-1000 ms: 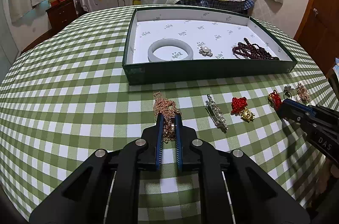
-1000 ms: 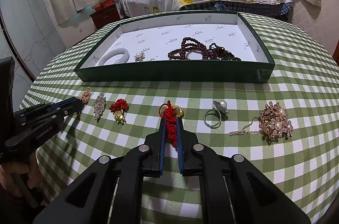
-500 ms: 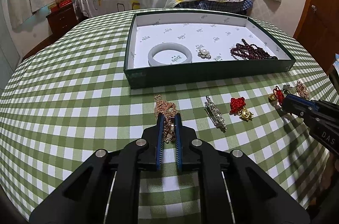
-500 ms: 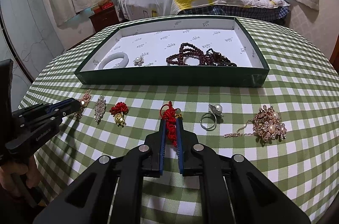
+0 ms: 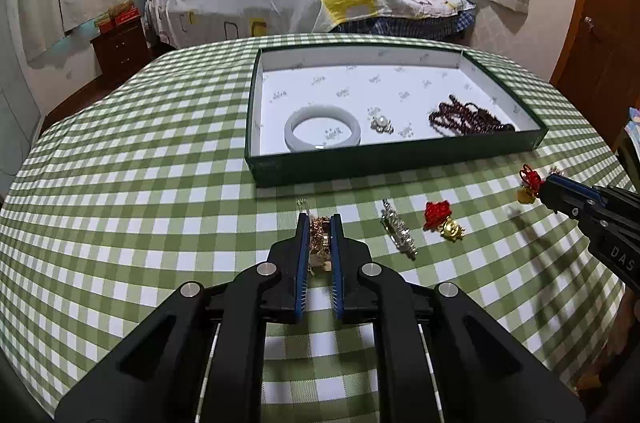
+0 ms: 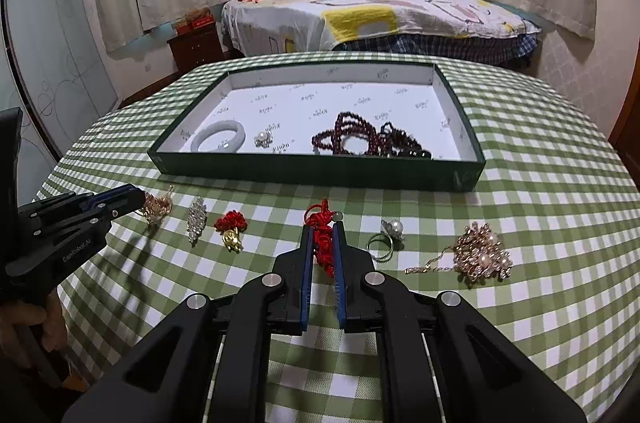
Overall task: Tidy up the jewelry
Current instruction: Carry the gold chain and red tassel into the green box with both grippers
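Left gripper (image 5: 319, 223) fingers are closed down to a narrow gap on the gold chain piece (image 5: 319, 237), at the bench (image 5: 120, 183) just in front of the green tray (image 5: 360, 169). Right gripper (image 6: 323, 235) fingers likewise pinch the red knot charm (image 6: 322, 237). Only the right view shows the pearl ring (image 6: 386, 237) and the gold pearl brooch (image 6: 480, 255) to its right. Left view shows the bangle (image 5: 322, 125), pearl stud (image 5: 381, 123) and dark bead strand (image 5: 464, 117) in the tray more clearly. Crystal clip (image 5: 398, 229) and red-gold charm (image 5: 442, 221) lie between the grippers.
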`<state>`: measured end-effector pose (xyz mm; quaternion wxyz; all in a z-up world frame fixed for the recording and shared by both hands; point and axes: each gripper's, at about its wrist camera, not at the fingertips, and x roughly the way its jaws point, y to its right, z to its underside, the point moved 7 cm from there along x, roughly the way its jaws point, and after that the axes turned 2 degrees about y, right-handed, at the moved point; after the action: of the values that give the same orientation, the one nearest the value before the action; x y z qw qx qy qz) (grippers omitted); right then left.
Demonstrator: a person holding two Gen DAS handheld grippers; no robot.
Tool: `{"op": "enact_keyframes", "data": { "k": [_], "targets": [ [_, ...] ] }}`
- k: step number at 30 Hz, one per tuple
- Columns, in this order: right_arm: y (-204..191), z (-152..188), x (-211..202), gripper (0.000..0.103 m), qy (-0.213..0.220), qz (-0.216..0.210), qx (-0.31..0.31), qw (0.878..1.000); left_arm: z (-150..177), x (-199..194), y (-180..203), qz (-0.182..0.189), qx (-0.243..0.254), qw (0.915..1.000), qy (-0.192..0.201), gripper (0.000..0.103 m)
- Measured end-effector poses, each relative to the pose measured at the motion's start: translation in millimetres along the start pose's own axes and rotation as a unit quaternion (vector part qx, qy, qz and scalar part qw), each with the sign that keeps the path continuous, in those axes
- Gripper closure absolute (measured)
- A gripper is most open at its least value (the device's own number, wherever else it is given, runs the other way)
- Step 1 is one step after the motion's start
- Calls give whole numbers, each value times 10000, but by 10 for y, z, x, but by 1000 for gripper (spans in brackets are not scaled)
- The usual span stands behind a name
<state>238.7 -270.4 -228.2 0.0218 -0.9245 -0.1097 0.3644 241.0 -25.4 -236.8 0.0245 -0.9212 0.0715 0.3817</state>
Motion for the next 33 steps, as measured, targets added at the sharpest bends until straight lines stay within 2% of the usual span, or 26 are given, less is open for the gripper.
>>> {"op": "enact_keyframes", "data": {
  "k": [17,24,33],
  "targets": [
    [-57,-343,-313,93,501,22,-117,9987,-328,-397,57,163,-34,9986,508,93],
    [-48,-662,-397,93,817,53,-207,9964,-656,-486,124,289,11,9963,806,93],
    [62,-1200,-279,93,1222,168,-287,9920,-1265,-305,261,387,59,9919,1209,93]
  ]
}}
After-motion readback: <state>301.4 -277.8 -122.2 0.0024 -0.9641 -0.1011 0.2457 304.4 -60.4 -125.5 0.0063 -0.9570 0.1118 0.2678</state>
